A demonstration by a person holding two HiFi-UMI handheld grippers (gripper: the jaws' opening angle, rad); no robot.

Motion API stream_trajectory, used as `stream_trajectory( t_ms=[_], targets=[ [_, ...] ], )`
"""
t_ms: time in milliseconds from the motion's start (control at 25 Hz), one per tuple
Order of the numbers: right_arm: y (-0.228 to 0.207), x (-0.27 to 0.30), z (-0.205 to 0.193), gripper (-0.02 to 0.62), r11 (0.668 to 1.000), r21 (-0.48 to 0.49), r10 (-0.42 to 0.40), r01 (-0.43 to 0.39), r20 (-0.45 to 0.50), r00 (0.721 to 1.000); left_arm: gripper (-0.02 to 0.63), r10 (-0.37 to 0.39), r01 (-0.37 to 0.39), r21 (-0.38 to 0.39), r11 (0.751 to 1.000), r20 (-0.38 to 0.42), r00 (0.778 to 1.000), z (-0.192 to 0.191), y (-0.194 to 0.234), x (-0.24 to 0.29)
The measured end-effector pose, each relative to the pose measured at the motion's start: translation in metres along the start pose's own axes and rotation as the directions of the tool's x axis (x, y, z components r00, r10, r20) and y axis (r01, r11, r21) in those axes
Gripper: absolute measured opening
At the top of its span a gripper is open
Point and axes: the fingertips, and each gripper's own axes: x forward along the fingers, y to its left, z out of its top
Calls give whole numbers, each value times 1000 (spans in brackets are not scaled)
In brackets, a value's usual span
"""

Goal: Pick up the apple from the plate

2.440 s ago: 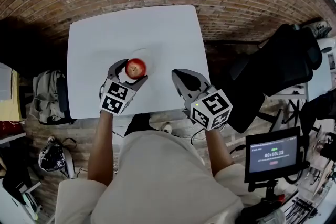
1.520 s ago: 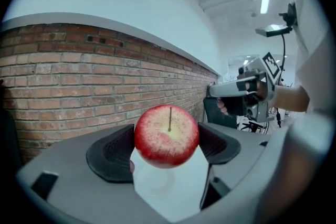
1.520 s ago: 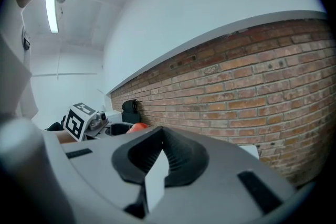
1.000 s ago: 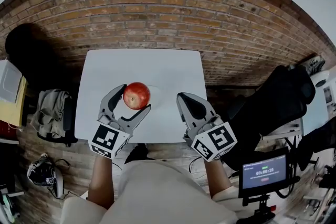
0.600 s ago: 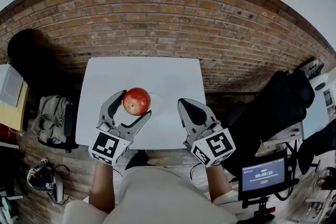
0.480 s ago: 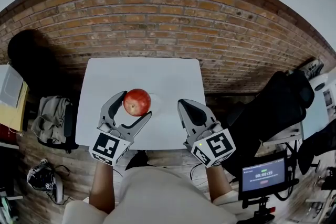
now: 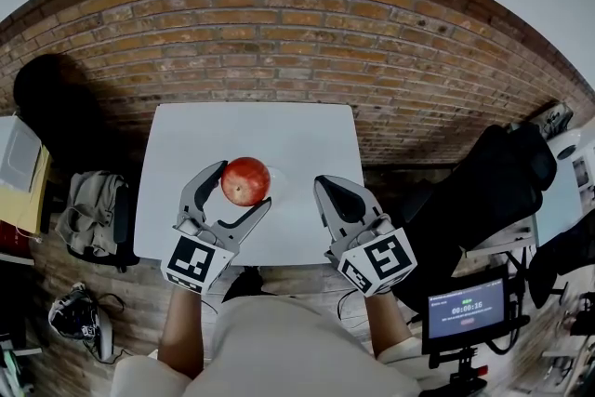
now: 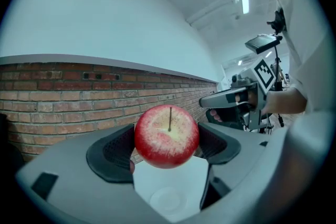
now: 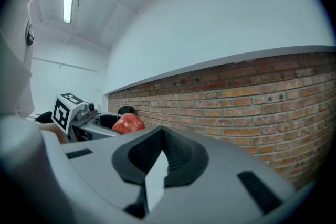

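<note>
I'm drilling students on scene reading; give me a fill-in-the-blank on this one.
The left gripper is shut on the ____. The right gripper, jaws together, holds ____. The wall behind the table is made of ____.
Missing words: apple; nothing; brick.

In the head view the apple [image 7: 245, 180] is covering most of the plate [image 7: 281, 178], whose rim is fading into the white bench [image 7: 307, 130]. In the right gripper view the left tongs [image 9: 116, 124] are hiding the apple's lower half. The screen [image 7: 465, 313] is showing print too small to read.
</note>
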Motion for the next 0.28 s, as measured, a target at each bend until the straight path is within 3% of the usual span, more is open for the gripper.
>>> stream_trajectory(
  t_ms=[280],
  targets=[
    [-3, 1, 0, 0, 1000, -5, -2, 2, 0, 1000, 382, 10, -10, 3, 1000, -6, 1000, -2, 1, 3]
  ],
)
